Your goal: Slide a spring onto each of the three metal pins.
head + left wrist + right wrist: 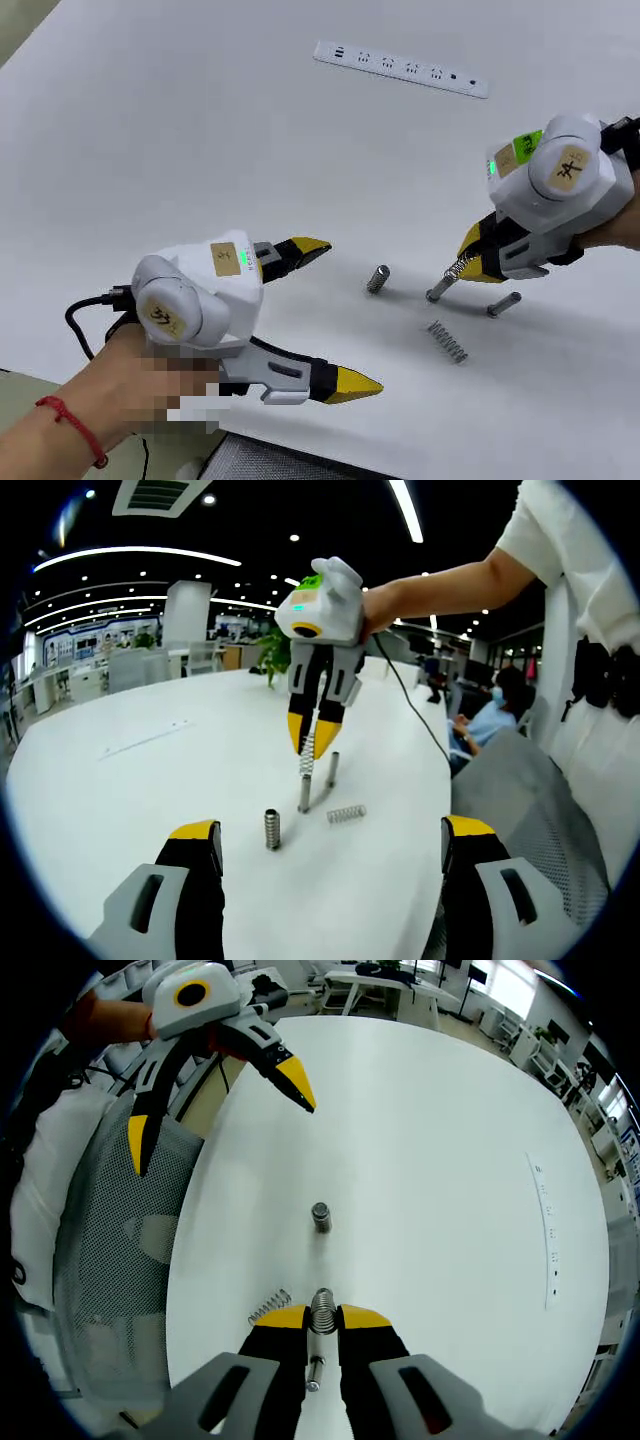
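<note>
Closest to me is the left gripper (350, 314), low over the near edge of the white table (200, 140), with its jaws spread wide and nothing between them. Straight ahead of its tips, in the left gripper view, I see the sleeved pin (271, 828) standing upright with a spring already over it. Just beyond it and to the right, a loose spring (345, 813) lies flat on the table. Further out along the same line is the right gripper (310, 744), pointing down at the table, its jaws pinched nearly together on the held spring (308, 752). The held spring's lower end sits at the top of the middle pin (304, 792), which stands on the table directly under those tips; whether the coils have gone over the pin's top I cannot tell. A bare pin (333, 767) stands just beside the middle pin. In the right gripper view the loose spring lies just outside its left jaw, and the sleeved pin is straight ahead of its tips. Well beyond both tools a white power strip (402, 68) lies on the table.
</note>
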The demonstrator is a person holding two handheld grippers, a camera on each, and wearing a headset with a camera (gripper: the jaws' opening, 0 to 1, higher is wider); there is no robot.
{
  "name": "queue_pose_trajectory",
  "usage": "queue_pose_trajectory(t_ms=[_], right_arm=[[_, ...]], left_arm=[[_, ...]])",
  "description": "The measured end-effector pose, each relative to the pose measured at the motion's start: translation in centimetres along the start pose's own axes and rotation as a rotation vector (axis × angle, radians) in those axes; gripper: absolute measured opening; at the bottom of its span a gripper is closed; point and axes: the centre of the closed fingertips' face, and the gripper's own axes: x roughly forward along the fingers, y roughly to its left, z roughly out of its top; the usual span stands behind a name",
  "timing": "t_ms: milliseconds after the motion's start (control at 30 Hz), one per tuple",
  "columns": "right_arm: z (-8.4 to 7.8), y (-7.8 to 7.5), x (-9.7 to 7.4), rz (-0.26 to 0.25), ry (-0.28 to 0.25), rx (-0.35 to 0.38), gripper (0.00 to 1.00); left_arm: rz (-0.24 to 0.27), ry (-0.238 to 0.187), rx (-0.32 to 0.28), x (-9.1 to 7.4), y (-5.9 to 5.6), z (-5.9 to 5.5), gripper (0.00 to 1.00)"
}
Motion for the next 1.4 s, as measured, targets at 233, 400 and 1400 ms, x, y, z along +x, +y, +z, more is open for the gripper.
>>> queue_pose_trajectory(t_ms=[233,400,1400], right_arm=[[0.1,0.2,0.5,0.006,0.01,-0.007,0.12],[0.0,0.3,1.0,0.003,0.012,-0.015,0.12],[-1.1,0.3,4.7,-0.035,-0.01,-0.017,0.12]], left_arm=[[-0.001,-0.003,-0.005,0.0,0.1,0.0,0.91],[-0.001,-0.004,-0.007,0.1,0.0,0.1,0.91],[0.007,-0.007,-0.012,-0.1,0.4,-0.2,0.91]])
